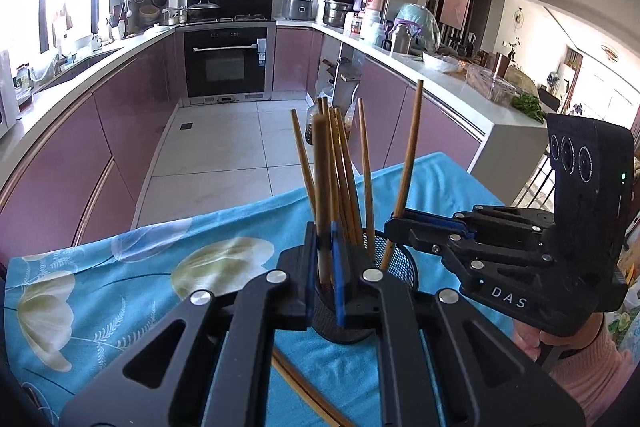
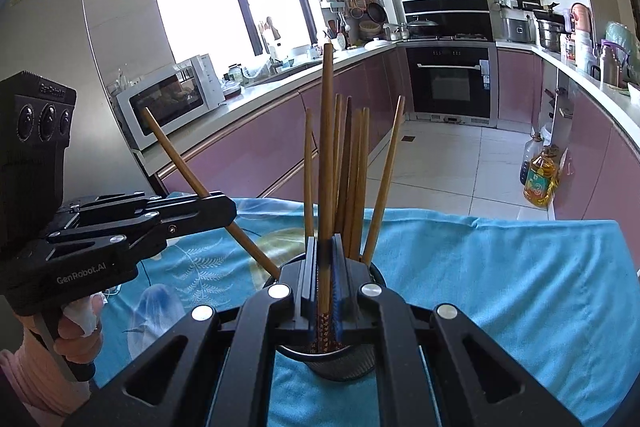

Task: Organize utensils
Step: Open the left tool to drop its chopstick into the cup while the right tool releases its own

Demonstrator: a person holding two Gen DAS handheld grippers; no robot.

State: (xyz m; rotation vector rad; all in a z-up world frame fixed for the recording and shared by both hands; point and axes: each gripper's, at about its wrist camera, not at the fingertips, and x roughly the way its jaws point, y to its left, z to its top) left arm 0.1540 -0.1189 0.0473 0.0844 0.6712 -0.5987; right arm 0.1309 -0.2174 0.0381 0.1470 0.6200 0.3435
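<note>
Left gripper: the left gripper (image 1: 326,259) was pinched on one wooden chopstick (image 1: 322,195), its blue pads pressed against the stick's lower part; that stick stood nearly upright, just above the mesh cup (image 1: 400,267); from the right wrist view the same stick leaned away to the left of the cup

Right gripper: the right gripper (image 2: 325,275) was likewise clamped on a chopstick with a patterned end (image 2: 326,167), held upright directly over the cup's mouth; its decorated lower end showed between the pads, over the cup's opening

Cup: the mesh cup stood on the blue floral cloth (image 1: 120,287) and already held a loose bundle of chopsticks (image 2: 352,179), fanned against its rim

Loose pieces: at least one more stick (image 1: 304,387) lay flat on the cloth, on the near side of the cup, partly hidden under the left gripper

Handling: the chopsticks looked light, stiff and smooth; a thin round stick would likely pivot or slip in flat pads, so a grip near mid-length or below seemed steadier; the cup seemed light enough to tip if a stick levered on its rim

Person: a hand in a pink sleeve (image 1: 580,359) carried each tool beside the cup
</note>
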